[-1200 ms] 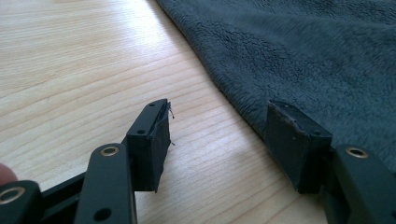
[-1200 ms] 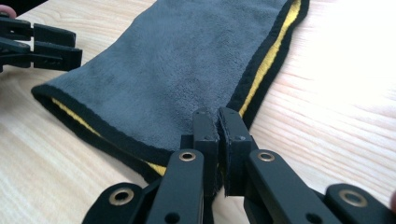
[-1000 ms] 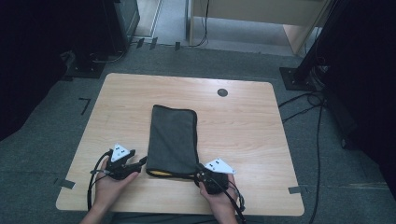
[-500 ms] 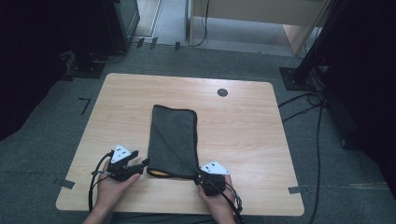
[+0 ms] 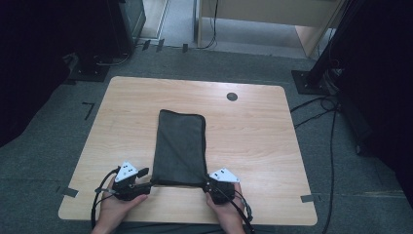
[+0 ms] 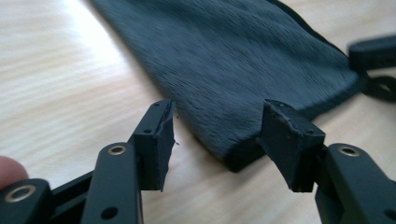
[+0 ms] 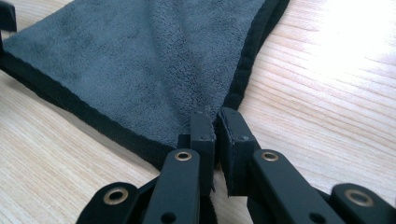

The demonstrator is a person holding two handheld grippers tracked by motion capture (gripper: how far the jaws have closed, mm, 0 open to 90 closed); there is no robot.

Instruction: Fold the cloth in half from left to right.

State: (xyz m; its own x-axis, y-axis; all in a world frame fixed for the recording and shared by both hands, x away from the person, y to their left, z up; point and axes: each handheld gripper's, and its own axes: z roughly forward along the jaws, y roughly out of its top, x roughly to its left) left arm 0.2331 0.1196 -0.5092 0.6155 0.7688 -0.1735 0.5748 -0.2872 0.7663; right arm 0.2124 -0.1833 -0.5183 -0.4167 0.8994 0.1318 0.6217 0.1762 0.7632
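A dark grey folded cloth [image 5: 179, 146] lies lengthwise on the wooden table [image 5: 263, 131]. My left gripper [image 5: 144, 179] lies at its near left corner. In the left gripper view the thick folded corner [image 6: 243, 60] sits between the jaws of the left gripper [image 6: 217, 135]. These jaws have just been closing; one pad [image 6: 285, 140] touches the corner and the other stands off it. My right gripper [image 5: 206, 184] is at the near right corner. In the right gripper view the right gripper [image 7: 215, 121] is shut on the cloth's [image 7: 130, 60] hemmed corner.
A black round grommet [image 5: 232, 96] sits in the table's far right part. Tape marks [image 5: 309, 198] stick at the table's near edges. Cables [image 5: 331, 146] run over the floor on the right, by a black stand base [image 5: 311, 80].
My left gripper has slid right up to the cloth's near left corner, and its jaws stand a little narrower. The orange streak at the cloth's near edge has gone from sight. The right gripper has barely moved.
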